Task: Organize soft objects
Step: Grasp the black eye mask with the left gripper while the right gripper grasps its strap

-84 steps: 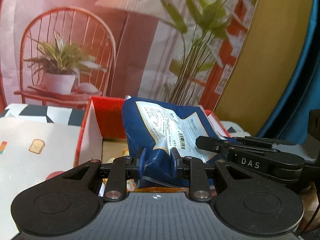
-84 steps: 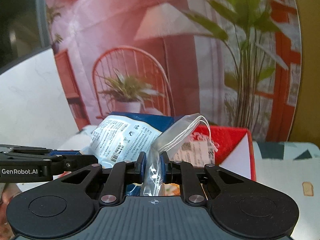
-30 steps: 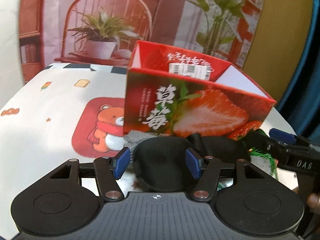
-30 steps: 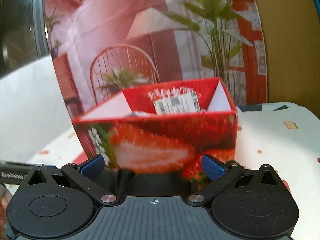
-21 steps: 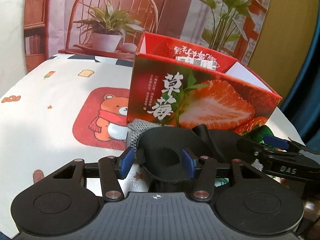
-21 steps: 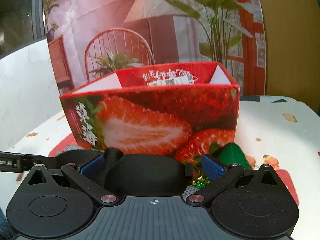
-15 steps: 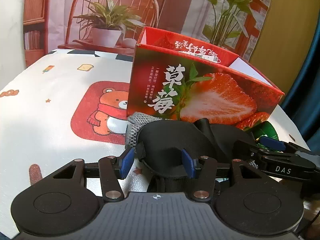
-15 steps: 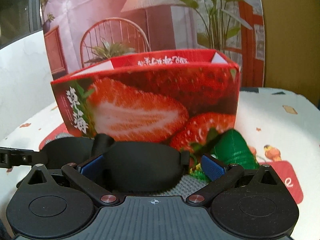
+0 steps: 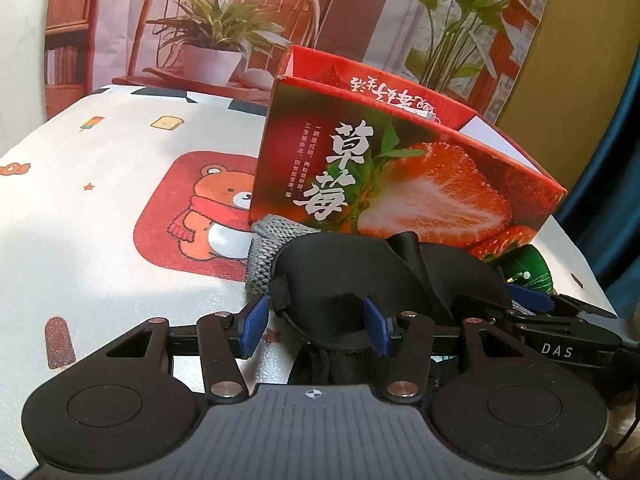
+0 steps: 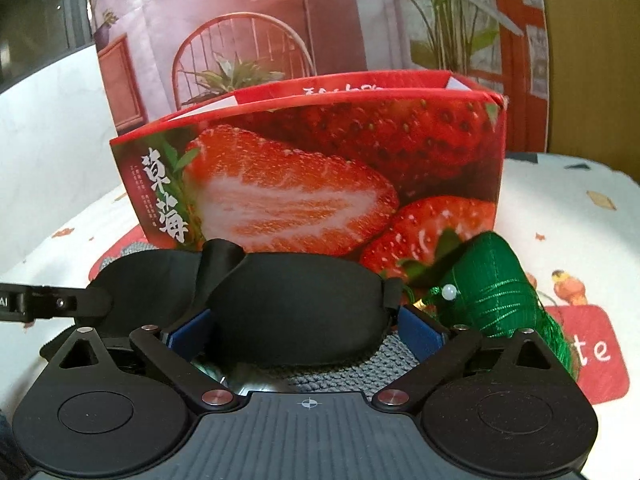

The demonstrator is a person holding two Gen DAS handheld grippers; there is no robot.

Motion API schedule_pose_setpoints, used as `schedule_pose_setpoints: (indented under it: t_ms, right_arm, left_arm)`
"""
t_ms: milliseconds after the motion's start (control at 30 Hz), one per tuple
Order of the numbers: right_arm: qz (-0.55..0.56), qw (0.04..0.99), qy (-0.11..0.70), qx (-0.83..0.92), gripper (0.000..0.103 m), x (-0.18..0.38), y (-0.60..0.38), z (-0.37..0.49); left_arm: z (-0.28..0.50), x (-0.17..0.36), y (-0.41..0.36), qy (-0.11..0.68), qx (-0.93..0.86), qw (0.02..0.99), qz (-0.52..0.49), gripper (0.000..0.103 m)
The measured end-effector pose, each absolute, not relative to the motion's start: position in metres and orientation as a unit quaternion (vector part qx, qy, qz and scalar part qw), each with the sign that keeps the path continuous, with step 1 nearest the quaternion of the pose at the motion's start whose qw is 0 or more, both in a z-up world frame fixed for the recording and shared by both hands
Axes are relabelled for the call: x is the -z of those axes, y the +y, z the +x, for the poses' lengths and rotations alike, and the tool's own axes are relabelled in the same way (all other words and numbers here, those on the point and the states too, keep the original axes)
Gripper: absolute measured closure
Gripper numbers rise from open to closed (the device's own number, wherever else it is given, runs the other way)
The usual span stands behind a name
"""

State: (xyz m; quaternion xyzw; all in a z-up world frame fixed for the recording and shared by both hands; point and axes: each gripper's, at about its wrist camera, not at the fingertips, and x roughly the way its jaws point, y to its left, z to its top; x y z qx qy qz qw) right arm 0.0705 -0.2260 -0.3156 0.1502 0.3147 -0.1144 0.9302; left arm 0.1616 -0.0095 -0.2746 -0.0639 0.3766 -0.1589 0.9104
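Red strawberry box (image 9: 400,184) standing open at the top on the cartoon tablecloth (image 9: 100,200). Inside, only a bit of printed paper peeking over the far wall; rest of the inside hidden from here.

Just in front of the box, a soft black eye mask (image 10: 296,312) lying on a grey knitted cloth (image 9: 272,240). Beside the mask, touching the box front, a green thread-wrapped bundle (image 10: 496,288) with a small white bead.

Left gripper (image 9: 316,320) down at one end of the mask, blue fingers (image 9: 252,320) partly apart, one on each side of that end. Right one pushed into the soft black stuff, left one just at its edge; cannot tell if really squeezing.

Right gripper (image 10: 308,332) spread wide around the other cup of the mask, fingers closing slowly, not pressing yet.

Different from nearly three seconds back: then, both grippers up over the box, left one pinching a blue bag, right one pinching a clear packet. Now both bags gone from the fingers, both grippers low by the mask. Compared with a second back, box looming higher in the right view.
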Motion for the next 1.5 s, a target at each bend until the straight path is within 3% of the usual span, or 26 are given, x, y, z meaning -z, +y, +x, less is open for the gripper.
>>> schedule_pose_setpoints:
  t_ms: [600,933,1500]
  right_arm:
    - [0.187,0.92,0.328,0.102,0.0,0.32,-0.236,0.074]
    - [0.247,0.917,0.3,0.089,0.0,0.323,-0.252,0.065]
    - [0.253,0.912,0.309,0.091,0.0,0.313,-0.255,0.074]
  left_arm:
    - [0.162,0.277,-0.007,0.382,0.167,0.906,-0.071,0.048]
    - [0.161,0.278,-0.008,0.382,0.163,0.907,-0.069,0.063]
    - [0.168,0.292,-0.001,0.404,0.16,0.896,-0.089,0.062]
